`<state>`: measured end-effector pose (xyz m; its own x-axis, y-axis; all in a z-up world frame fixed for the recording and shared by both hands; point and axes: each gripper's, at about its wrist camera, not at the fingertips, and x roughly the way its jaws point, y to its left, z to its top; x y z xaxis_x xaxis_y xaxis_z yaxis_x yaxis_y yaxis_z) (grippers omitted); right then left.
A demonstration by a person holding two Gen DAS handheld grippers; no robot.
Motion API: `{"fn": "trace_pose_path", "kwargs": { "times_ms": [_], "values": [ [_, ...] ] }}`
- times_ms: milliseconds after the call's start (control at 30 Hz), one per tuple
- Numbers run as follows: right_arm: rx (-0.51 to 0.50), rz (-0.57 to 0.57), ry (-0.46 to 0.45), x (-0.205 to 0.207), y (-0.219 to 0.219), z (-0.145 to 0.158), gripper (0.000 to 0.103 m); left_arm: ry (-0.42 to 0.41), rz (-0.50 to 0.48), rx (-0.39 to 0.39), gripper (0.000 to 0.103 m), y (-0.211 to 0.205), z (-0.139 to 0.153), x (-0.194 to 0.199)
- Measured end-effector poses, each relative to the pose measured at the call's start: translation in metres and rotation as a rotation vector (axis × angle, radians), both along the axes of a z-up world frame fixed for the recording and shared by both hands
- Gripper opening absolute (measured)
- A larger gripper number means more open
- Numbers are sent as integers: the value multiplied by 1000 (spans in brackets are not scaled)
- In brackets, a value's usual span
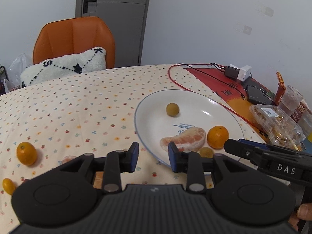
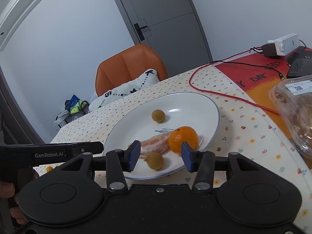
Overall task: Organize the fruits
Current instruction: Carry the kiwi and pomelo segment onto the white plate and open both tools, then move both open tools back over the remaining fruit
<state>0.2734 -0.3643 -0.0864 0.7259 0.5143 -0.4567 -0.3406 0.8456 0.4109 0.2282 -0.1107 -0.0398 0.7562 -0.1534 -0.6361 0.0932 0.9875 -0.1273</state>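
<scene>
Left wrist view: my left gripper (image 1: 153,157) hung spread and empty at the near rim of the plate (image 1: 148,105), while a kumquat (image 1: 26,153) lay loose on the tablecloth (image 1: 78,107). Right wrist view: my right gripper (image 2: 160,156) gaped, empty, over a blurred round fruit (image 2: 155,160) beside the peeled segment (image 2: 156,143) and mandarin (image 2: 183,139); I judged the fruit could roll off that near rim if nudged.

A white plate (image 1: 148,105) with a thin blue rim holds a peeled citrus segment (image 1: 185,138), a whole orange (image 1: 217,136) touching its right end, and two small brownish-green round fruits (image 1: 172,109) (image 2: 155,160), one far, one near. Off the plate to the left, another orange (image 1: 26,153) and a smaller one (image 1: 8,186) lie on the cloth.
</scene>
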Motion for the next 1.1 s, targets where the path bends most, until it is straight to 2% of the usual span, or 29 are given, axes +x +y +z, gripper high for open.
{"fn": "trace_pose_path", "kwargs": {
  "times_ms": [200,267,300,367,433,600,933,1100],
  "values": [
    [4,24,-10,-7,12,5,47,-13,55,4,52,20,6,-17],
    [-2,29,-10,-9,17,6,51,-19,70,10,58,25,9,-24],
    [-5,27,-9,-10,19,7,57,-27,80,14,61,29,11,-28],
    [-4,27,-19,-14,22,10,64,-39,104,25,78,36,13,-35],
    [-3,34,-21,-17,27,10,67,-52,126,31,82,43,15,-42],
    [4,67,-39,-25,42,13,85,-50,173,45,84,62,13,-58],
    [-17,142,-46,-33,74,16,84,-35,252,15,84,101,1,-88],
    [-30,177,-49,-38,91,16,84,-14,254,-3,84,114,-9,-95]
  ]
}}
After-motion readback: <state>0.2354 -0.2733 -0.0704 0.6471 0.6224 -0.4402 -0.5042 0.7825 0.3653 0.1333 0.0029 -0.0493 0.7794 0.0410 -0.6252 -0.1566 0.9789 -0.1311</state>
